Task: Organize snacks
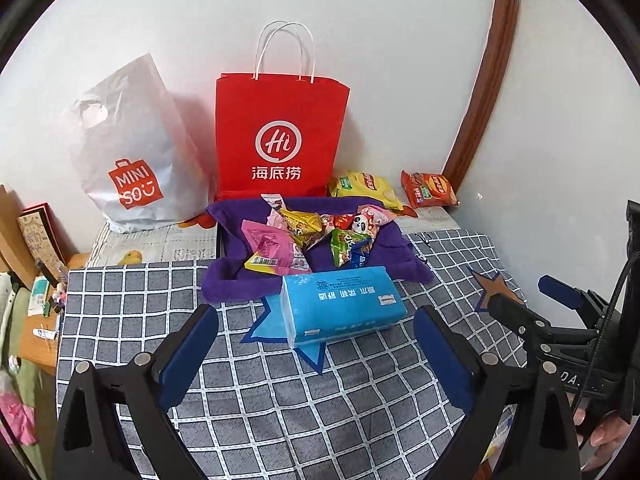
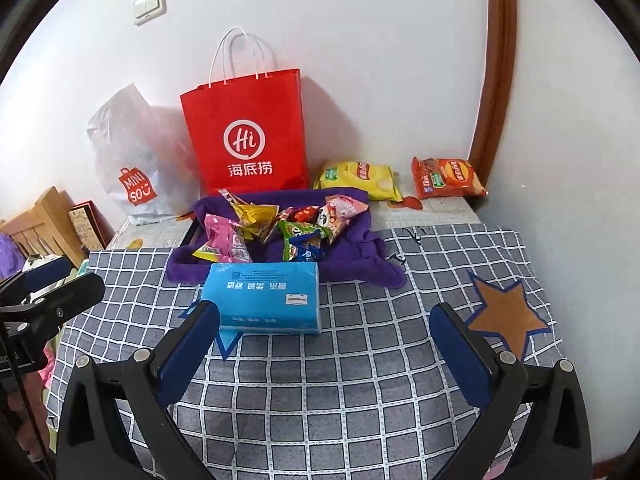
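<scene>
- Both tools are seen spread wide with nothing between the blue pads: the left tool [image 1: 314, 354] and the right tool [image 2: 325, 354] are held above the near part of the checked cloth [image 1: 280, 400], clear of everything on it.
- From the left wrist view, the right tool is seen at the right edge, with part of a hand [image 1: 608, 432] below it; from the right wrist view, the left tool is seen at the left edge.
- A blue tissue pack [image 1: 340, 304] is laid flat on the checked cloth, just ahead of both tools, over a blue star patch.
- A brown star patch [image 2: 508, 316] is seen on the cloth nearer its right edge.
- Behind the tissue pack and touching it, a purple towel [image 1: 396, 248] is spread out, and a heap of small snack packets [image 1: 316, 236] is piled on it: pink, yellow, green, blue and a panda-print one.
- Two crisp bags are laid toward the far right corner of the counter: a yellow crisp bag [image 1: 366, 188] just beside the towel, and an orange crisp bag [image 1: 430, 190] further right, apart from it.
- A red paper bag [image 1: 280, 136] with white handles is stood upright against the wall at the far edge, directly behind the towel.
- A white Miniso plastic bag [image 1: 128, 152] is slumped to its left, toward the far left corner.
</scene>
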### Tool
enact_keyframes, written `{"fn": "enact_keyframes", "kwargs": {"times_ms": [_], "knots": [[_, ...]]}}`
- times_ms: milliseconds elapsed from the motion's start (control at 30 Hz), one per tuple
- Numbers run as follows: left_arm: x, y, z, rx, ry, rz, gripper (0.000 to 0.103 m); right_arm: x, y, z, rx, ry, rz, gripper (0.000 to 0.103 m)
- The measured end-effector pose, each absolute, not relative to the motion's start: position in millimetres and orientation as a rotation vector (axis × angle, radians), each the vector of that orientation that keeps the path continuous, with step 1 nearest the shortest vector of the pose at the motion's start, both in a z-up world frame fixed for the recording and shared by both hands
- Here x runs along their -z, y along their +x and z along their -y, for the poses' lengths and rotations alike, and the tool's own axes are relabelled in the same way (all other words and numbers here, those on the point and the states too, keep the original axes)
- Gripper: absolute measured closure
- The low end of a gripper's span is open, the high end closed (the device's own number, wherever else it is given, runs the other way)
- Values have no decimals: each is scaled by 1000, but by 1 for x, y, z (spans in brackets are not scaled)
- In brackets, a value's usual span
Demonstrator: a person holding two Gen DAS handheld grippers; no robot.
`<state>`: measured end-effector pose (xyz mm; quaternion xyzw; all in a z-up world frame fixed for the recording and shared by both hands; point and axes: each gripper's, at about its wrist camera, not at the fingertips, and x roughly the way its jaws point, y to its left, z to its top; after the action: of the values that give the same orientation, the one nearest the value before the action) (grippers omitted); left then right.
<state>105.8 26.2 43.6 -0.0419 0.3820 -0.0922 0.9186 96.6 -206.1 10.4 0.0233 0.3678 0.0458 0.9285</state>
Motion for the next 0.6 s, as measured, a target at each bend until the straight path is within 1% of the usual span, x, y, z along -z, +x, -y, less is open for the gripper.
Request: {"fn": "enact_keyframes", "kwargs": {"times_ms": [600], "knots": [[-46,105,-25,180,-81,-780,4,-12,93,205,-91,43,-746,0]]}}
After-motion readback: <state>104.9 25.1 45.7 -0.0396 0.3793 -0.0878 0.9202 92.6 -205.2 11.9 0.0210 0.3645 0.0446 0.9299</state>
